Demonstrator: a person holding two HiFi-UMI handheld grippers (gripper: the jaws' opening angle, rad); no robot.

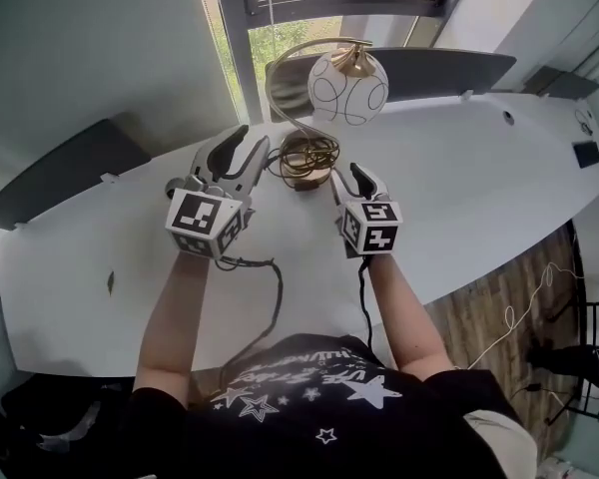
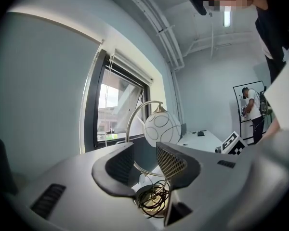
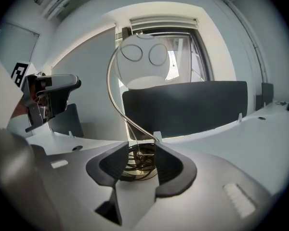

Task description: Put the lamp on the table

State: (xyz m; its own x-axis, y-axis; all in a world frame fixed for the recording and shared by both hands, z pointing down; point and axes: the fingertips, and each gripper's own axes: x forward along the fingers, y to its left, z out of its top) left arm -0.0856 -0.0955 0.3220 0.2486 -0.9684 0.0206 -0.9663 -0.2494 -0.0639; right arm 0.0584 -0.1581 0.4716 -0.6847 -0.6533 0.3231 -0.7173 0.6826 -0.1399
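White desk (image 1: 459, 168) fills the middle of the frame, and the lamp (image 1: 347, 88) stands upright on it near the top centre. The left gripper (image 1: 248, 146) and the right gripper (image 1: 347, 173) sit just beside its base, one on each side. Both are spread wide and pinch nothing.

I find no word, number or brand that I can read anywhere. The left cube (image 1: 202, 222) at the back of my left gripper (image 1: 248, 146) and the right cube (image 1: 371, 226) behind my right gripper (image 1: 346, 175) carry only black-and-white square marker patterns, no letters or digits. Behind both grippers, towards the person, the black shirt (image 1: 309, 412) bears white lettering (image 1: 298, 372) among printed stars, too warped and small to make out.
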